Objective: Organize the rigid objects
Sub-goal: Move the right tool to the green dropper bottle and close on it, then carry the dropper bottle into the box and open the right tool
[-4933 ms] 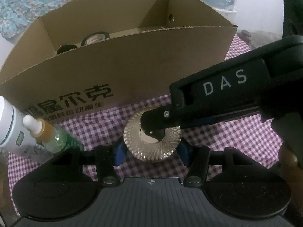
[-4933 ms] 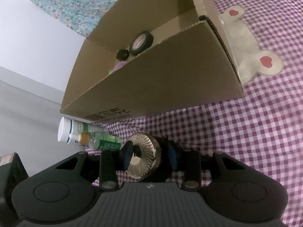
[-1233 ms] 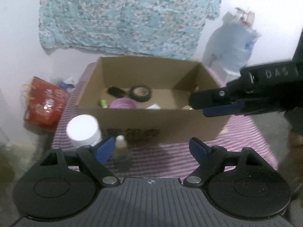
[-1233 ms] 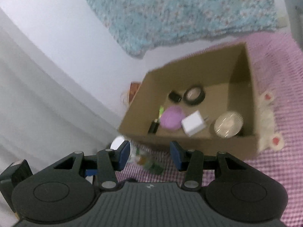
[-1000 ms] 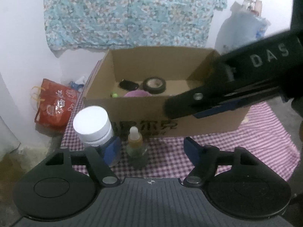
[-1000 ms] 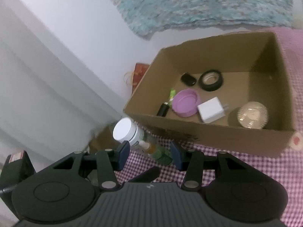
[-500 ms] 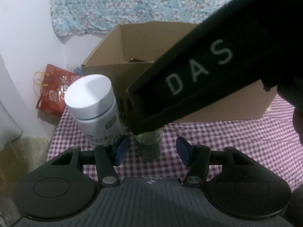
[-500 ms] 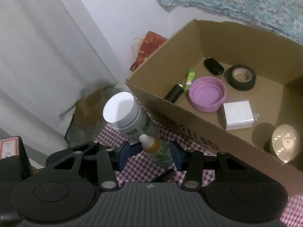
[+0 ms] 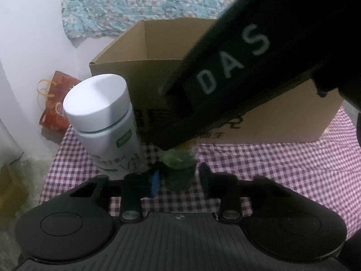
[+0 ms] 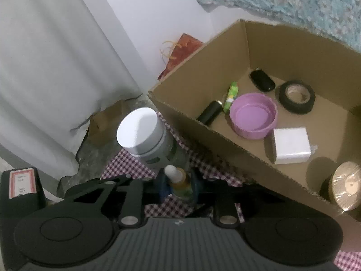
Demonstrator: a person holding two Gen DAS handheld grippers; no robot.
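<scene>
1. Jaws of both grippers have just been closing on the dropper bottle (image 10: pixel 180 181): right gripper (image 10: pixel 178 186) clamps its neck, left gripper (image 9: pixel 179 179) brackets its green base, contact unclear.
2. Bottle stands lower centre, beside the white jar (image 10: pixel 144 135).
3. Cardboard box (image 10: pixel 203 122), upper right, likely receives it next.
</scene>
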